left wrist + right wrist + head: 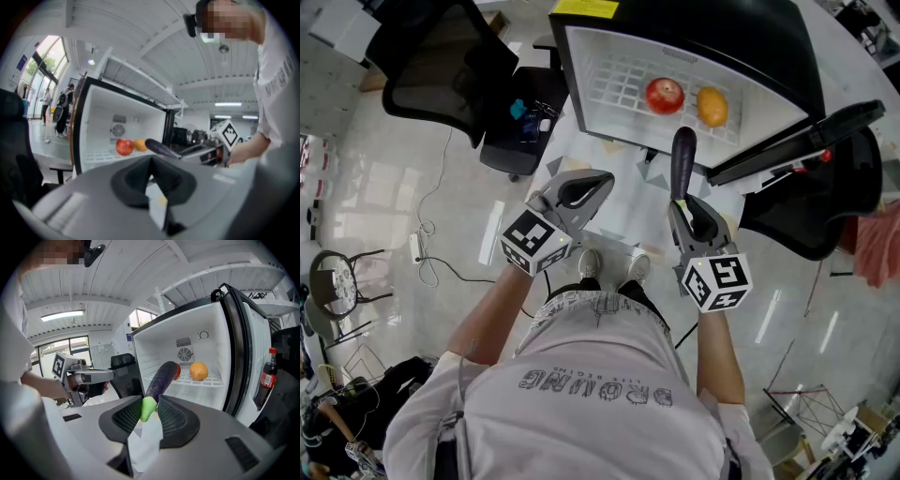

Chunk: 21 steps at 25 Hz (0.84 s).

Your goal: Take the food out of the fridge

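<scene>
Office chair (pixel 441 66): far left, black, on the pale floor beside the fridge.
Left gripper (pixel 602 180): jaws together with nothing between them, held level in front of the fridge, well apart from the food.
Fridge (pixel 741 56): open, with a white interior and a fan grille on the back wall.
Wire shelf (pixel 619 84): white, carries two fruits.
Apple (pixel 665 95): red, on the shelf, just left of the orange.
Eggplant (pixel 682 155): dark purple, outside the fridge in front of the opening, sticking up and forward from the right gripper.
Right gripper (pixel 682 208): jaws clamped on the eggplant's green stem end.
Orange (pixel 712 106): on the shelf, near the apple, not touching it.
Fridge door (pixel 806 141): swung wide to the right.
Bottle (pixel 267 375): dark drink with a red cap, upright in the door rack.
</scene>
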Tool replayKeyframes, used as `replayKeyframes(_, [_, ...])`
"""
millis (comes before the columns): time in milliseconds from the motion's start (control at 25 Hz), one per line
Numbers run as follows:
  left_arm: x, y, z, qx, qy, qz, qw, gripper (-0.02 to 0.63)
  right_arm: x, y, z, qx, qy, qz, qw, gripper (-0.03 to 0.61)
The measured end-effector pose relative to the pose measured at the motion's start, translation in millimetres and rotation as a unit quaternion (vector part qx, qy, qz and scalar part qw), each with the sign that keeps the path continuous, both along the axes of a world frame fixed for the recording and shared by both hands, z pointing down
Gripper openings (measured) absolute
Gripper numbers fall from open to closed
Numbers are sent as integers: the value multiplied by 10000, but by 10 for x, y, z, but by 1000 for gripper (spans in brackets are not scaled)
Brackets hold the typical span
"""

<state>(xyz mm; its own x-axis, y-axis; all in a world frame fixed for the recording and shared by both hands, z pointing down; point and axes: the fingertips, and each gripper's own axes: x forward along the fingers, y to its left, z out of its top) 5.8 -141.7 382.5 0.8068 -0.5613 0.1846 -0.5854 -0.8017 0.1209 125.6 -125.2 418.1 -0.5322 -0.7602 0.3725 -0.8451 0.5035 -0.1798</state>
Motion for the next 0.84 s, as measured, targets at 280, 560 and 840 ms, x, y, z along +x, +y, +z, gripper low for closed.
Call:
replayKeyframes(280, [-27, -8, 10, -6, 23, -25, 10000, 3, -52, -8, 29, -36, 14, -65, 10000, 106])
replayKeyframes(560, [-71, -3, 20, -20, 37, -46, 10000, 4, -120, 2, 65, -106, 52, -141, 9998, 106])
replayKeyframes(840, [-108, -13, 30, -26, 46, -72, 10000, 4, -162, -9, 91, -130, 60, -178, 9997, 106])
